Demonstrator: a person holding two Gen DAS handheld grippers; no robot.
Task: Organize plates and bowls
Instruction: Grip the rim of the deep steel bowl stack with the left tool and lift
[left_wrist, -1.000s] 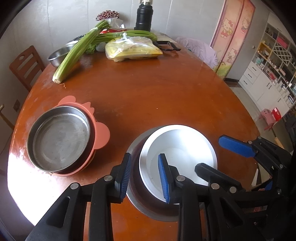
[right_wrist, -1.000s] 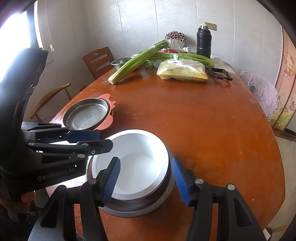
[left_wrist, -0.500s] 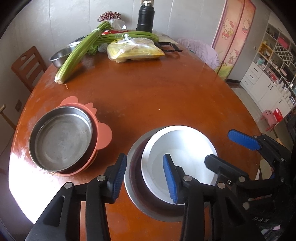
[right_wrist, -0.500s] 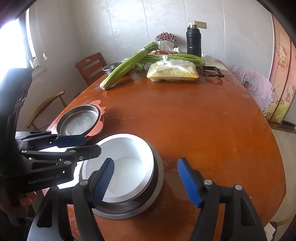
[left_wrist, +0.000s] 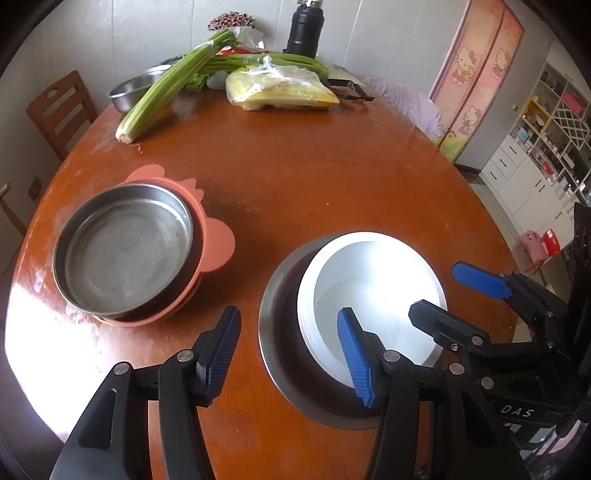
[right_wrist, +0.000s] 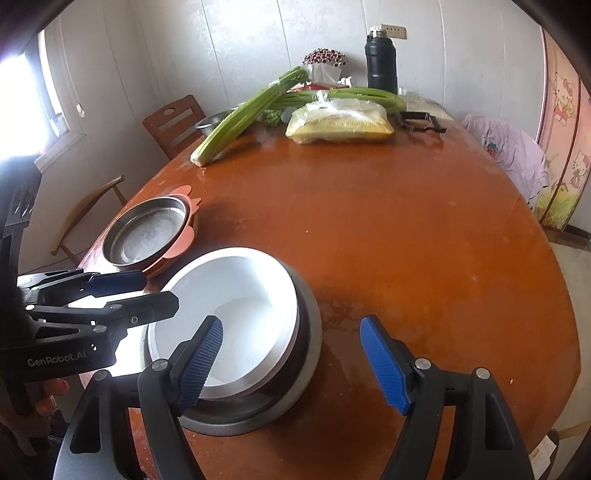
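Note:
A white bowl (left_wrist: 373, 295) sits nested in a steel bowl (left_wrist: 280, 354) near the table's front edge; they also show in the right wrist view (right_wrist: 240, 317), (right_wrist: 306, 354). A steel plate (left_wrist: 125, 254) rests in a pink silicone plate (left_wrist: 218, 243) to the left, seen too in the right wrist view (right_wrist: 147, 229). My left gripper (left_wrist: 290, 354) is open and empty, its jaws straddling the bowls' left rim from above. My right gripper (right_wrist: 291, 363) is open wide and empty, above the bowls' near right side.
At the far end of the round wooden table (left_wrist: 314, 177) lie celery stalks (left_wrist: 166, 88), a yellow food bag (left_wrist: 280, 90), a steel bowl (left_wrist: 129, 90) and a black flask (left_wrist: 304, 29). Wooden chairs (left_wrist: 59, 110) stand at the left.
Both grippers have opened wider and drawn back a little from the nested bowls. The bowls and plates have not moved.

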